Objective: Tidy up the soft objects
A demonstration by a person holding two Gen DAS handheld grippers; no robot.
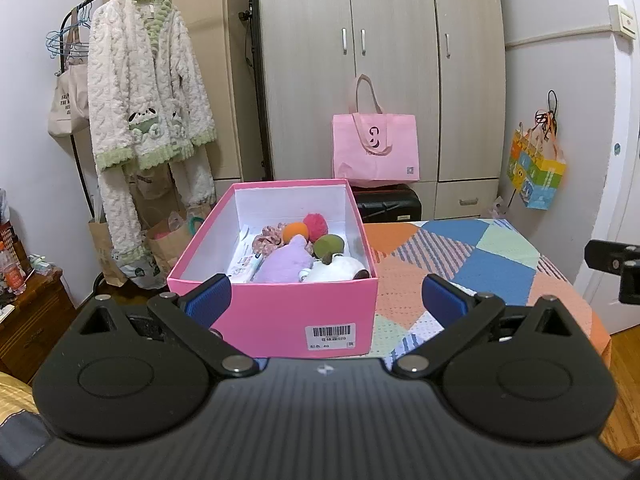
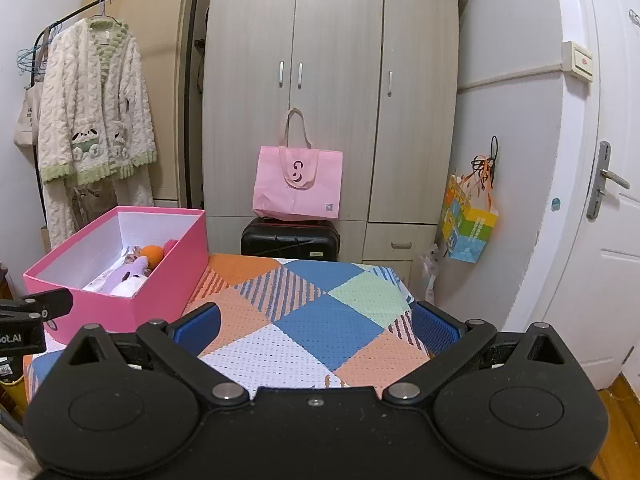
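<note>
We see the pink box [image 1: 276, 304] at the tabletop's [image 2: 320, 320] left edge, holding the soft toys [image 1: 304, 254]. Our left tool [image 1: 326, 300] and right tool [image 2: 316, 326] stand wide and hold nothing; bare patchwork lies right of the box.

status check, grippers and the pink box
Left gripper open, empty. Right gripper open, empty. Soft toys inside pink box. Nothing blocking.
</note>
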